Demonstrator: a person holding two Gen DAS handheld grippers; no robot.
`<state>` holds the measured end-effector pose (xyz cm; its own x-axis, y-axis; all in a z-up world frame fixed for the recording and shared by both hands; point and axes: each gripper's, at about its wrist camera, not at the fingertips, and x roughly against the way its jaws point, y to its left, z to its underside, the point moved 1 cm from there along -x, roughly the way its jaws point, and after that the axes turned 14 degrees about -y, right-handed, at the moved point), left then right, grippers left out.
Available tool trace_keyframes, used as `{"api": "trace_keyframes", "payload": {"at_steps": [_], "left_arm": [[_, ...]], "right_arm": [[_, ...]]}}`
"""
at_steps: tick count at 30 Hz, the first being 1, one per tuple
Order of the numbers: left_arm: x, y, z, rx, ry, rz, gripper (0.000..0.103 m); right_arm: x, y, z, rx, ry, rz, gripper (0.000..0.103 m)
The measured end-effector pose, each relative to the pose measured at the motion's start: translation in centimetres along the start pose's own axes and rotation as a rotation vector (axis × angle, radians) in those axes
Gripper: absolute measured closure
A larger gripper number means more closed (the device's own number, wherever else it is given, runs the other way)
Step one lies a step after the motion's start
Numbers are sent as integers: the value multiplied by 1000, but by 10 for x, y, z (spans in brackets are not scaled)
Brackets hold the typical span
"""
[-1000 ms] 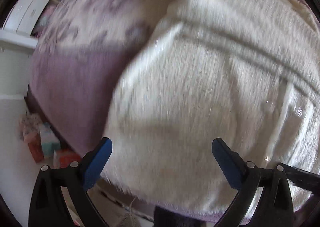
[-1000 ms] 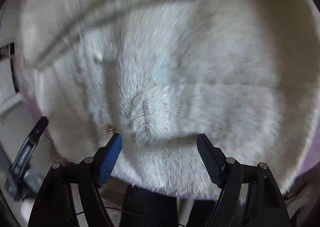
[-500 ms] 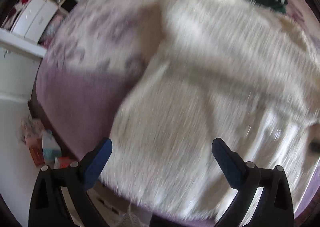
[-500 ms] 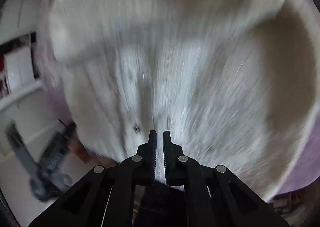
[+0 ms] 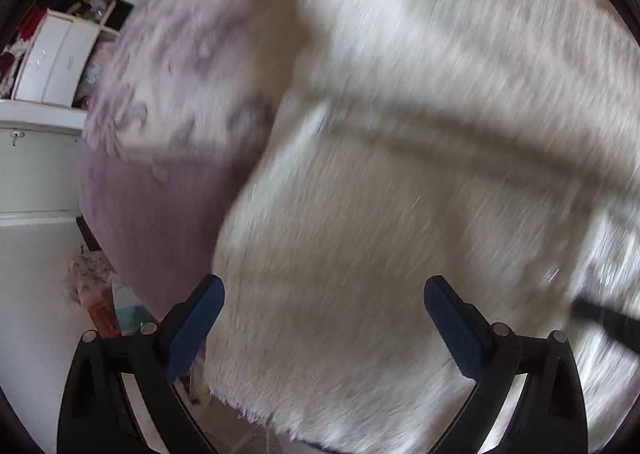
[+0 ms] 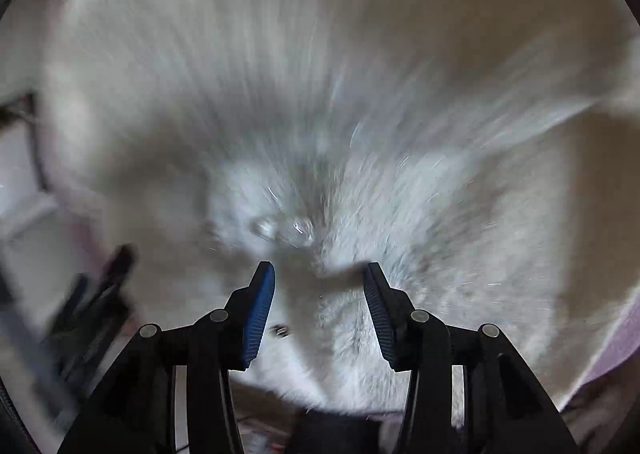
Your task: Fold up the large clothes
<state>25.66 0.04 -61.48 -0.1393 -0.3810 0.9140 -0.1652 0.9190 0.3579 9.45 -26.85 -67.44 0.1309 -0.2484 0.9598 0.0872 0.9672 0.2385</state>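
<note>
A large fluffy white garment [image 5: 400,193] lies spread over a purple patterned bedspread [image 5: 160,133]. My left gripper [image 5: 324,294] is wide open just above the garment's near hem, holding nothing. In the right wrist view the same white garment [image 6: 360,113] fills the frame, blurred by motion, with small clear buttons [image 6: 264,228] near the middle. My right gripper [image 6: 318,274] is partly open over the garment near those buttons, with nothing between its jaws.
White shelves and drawers [image 5: 52,65] stand at the far left beyond the bed. Coloured boxes [image 5: 104,306] sit on the floor by the bed's edge. A dark blurred object [image 6: 100,294] shows at the left of the right wrist view.
My right gripper was shut half a second ago and has opened partway. My left gripper stayed wide open and moved closer to the garment's near hem.
</note>
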Motion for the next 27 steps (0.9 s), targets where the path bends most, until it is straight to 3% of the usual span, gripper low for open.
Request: {"api": "trace_keyframes", "payload": {"at_steps": [2,3,8,11,14,17,19,21,25,27], "left_arm": [[-3,10,12,2,18,6,0],[-5,17,16,5,20,12,0],[-5,43,22,11,7,32,0],[-5,50,13,15,-6,52,0],[2,56,1,22,-46,71,0],[17,57,-16,42,-102,88,0],[28,52,-24,61,-126,101,0],[43,42,-33,70,-153,114,0],[69,16,-40,87,-199,122,0],[77,2,-38,84,-205,103,0]], "right_arm": [[6,10,6,16,-56,63,79],[11,14,9,29,-65,65,96],[29,30,36,102,-56,74,98],[36,32,39,231,-18,99,97],[65,24,22,160,36,1,91],[131,-17,-4,-15,-20,-120,86],[169,-51,-19,-125,-76,-142,54],[209,-101,-35,-248,-144,-151,44],[246,-183,-71,-359,-211,-146,44],[224,-212,-86,-339,-204,-124,44]]}}
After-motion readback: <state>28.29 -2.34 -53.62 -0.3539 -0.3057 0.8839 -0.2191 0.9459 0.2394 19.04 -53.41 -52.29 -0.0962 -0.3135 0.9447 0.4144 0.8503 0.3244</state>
